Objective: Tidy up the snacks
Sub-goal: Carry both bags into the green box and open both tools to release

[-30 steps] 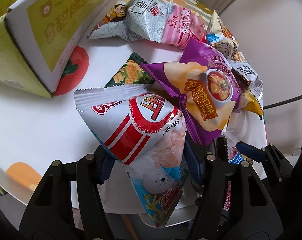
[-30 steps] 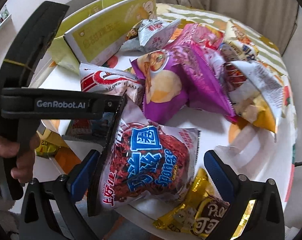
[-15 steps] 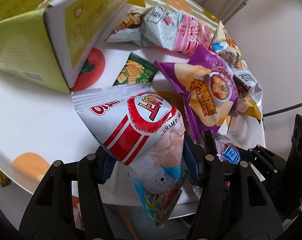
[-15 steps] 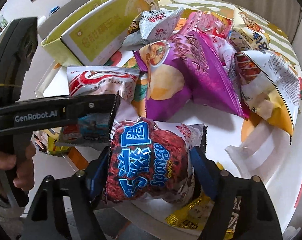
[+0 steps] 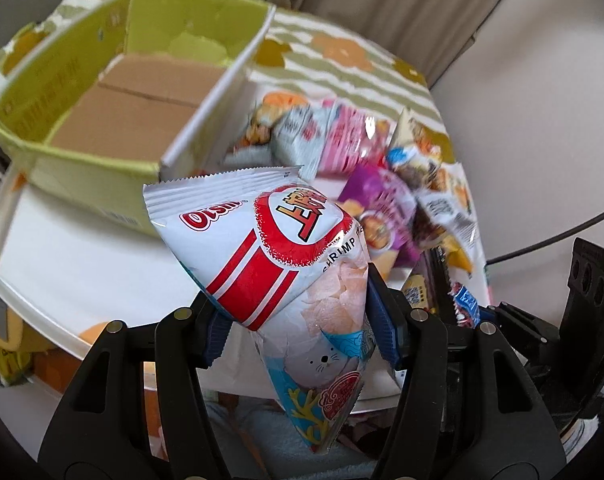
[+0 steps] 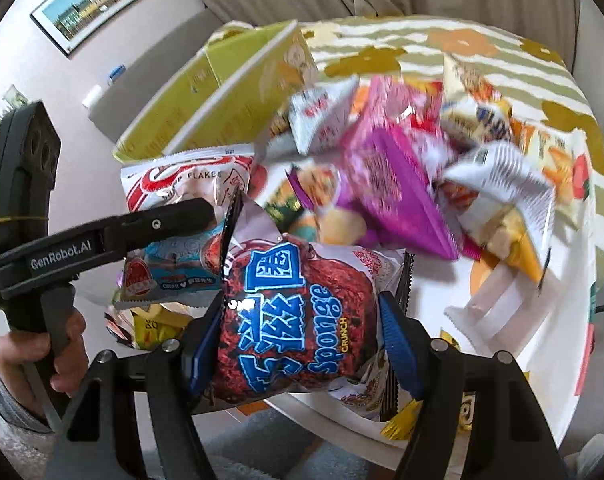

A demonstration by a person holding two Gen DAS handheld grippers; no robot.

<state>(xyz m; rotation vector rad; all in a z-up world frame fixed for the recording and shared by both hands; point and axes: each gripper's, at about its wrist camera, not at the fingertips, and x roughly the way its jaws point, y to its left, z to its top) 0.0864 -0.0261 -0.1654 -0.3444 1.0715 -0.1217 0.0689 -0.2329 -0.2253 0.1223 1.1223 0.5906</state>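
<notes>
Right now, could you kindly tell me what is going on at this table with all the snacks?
A person is sorting snacks with a hand-held gripper in each hand. The left hand-held gripper holds a white Oishi shrimp flakes bag lifted off the table, near an open green cardboard box that looks empty. The right hand-held gripper is closing on a Sponge Crunch bag. More packets, including a purple chip bag, lie piled on the table.
</notes>
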